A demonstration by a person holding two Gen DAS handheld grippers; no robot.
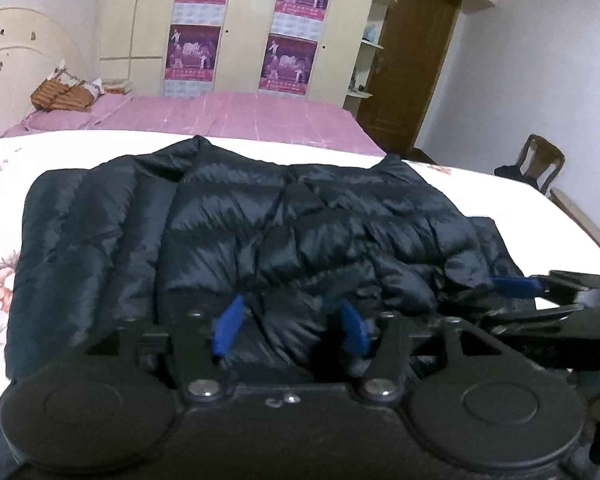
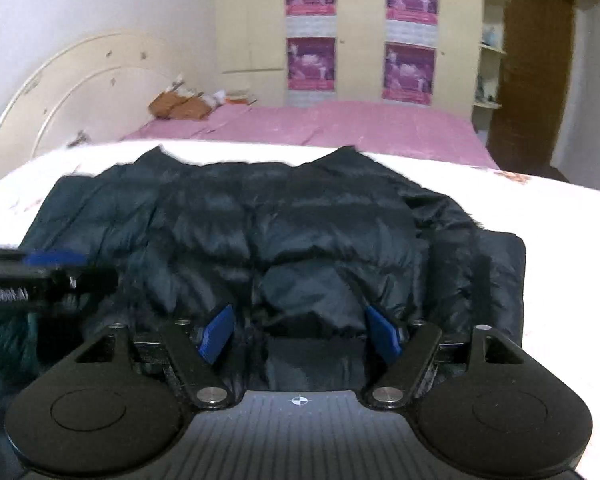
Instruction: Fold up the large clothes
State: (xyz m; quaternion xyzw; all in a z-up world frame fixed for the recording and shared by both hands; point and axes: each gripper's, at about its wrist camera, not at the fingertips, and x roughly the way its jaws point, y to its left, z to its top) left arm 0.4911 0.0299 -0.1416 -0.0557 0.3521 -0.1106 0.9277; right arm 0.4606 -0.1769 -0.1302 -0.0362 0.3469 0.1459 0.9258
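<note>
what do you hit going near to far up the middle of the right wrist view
right gripper → dark puffer jacket → white floral sheet → pink bed cover → cream wardrobe with posters

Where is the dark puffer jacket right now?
The puffer jacket lies spread on the white floral sheet, directly ahead of both grippers in both wrist views, nearer than the pink bed.

Both tongs, left tongs point(image 1: 290, 326) and right tongs point(image 2: 300, 334), are matte black with blue pads point(image 2: 216, 334), silver screws point(image 1: 204, 390) and round side discs point(image 2: 88, 410).

Both grippers point(image 1: 291, 328) point(image 2: 300, 334) seemingly agape (tilted down)
</note>
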